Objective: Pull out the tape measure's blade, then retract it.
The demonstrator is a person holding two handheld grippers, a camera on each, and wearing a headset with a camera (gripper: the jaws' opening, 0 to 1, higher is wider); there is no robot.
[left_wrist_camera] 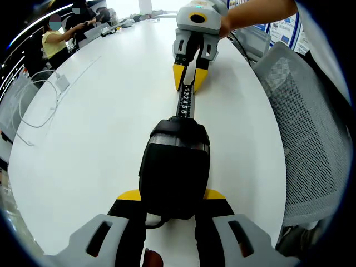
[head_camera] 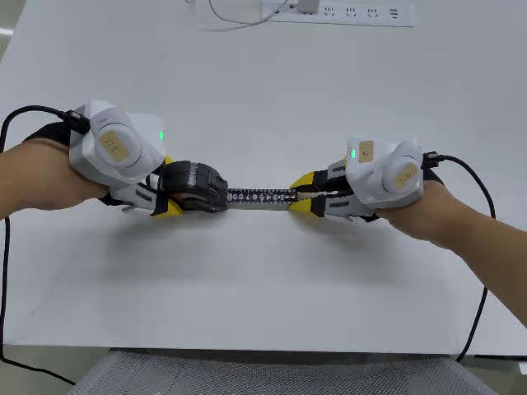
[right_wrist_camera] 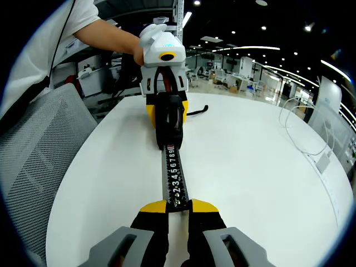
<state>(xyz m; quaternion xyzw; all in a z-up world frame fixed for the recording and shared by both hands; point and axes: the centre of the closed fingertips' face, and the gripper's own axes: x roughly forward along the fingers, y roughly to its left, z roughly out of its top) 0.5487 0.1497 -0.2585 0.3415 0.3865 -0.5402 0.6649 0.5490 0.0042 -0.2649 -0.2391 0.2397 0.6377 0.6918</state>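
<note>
Left gripper clamps the black tape measure while right gripper pinches its numbered blade, partly extended.

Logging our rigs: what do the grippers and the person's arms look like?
Left gripper and right gripper: rounded white housings, tan stickers, green lights, grey jaws with yellow tips. A black cable trails from each. Forearms bare; white short sleeve.
</note>
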